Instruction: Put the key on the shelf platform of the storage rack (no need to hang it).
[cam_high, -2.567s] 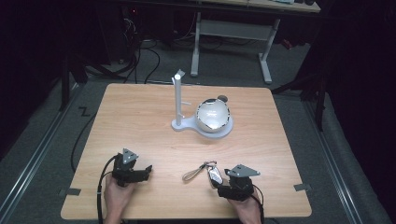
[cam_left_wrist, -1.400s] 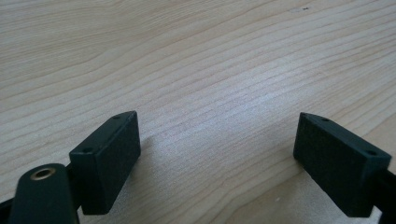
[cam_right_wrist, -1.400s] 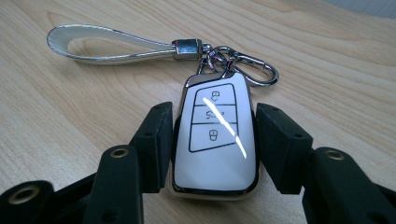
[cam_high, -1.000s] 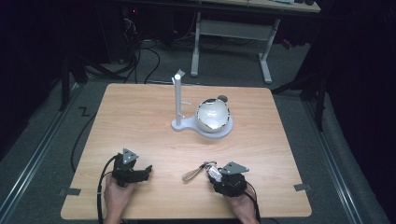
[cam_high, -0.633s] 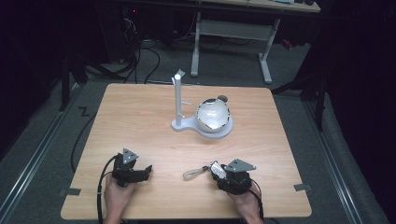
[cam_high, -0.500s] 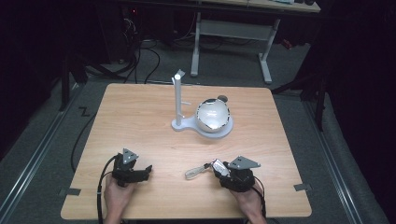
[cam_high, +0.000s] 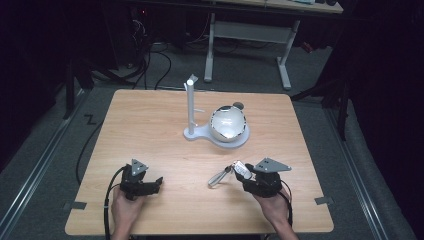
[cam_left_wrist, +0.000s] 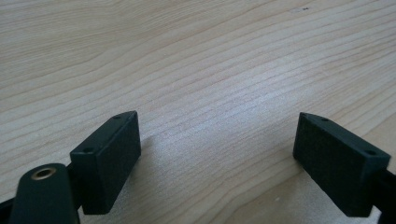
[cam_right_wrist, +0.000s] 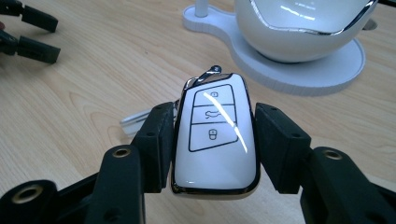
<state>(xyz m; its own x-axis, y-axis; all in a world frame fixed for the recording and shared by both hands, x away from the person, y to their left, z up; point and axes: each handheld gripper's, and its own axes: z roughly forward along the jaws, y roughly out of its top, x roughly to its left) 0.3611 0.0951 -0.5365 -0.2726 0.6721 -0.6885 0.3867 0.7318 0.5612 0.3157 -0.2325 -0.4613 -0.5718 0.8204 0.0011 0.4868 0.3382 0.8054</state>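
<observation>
Counter (cam_high: 150, 130): wood, level. White stand (cam_high: 197, 131) with glossy bowl (cam_high: 227, 123) at centre-far.

Right tongs (cam_right_wrist: 212, 140): clenched on key fob (cam_right_wrist: 214, 135), near-right of counter, strap (cam_high: 217, 177) trailing.

Fob: judged light, rigid, slick glossy shell. Grip flat side edges, not button face.

Left tongs (cam_left_wrist: 215, 158): spread wide, nothing between, over bare counter.

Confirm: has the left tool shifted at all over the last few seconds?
No. The left tool sits at the same spot near the table's front left edge.
</observation>
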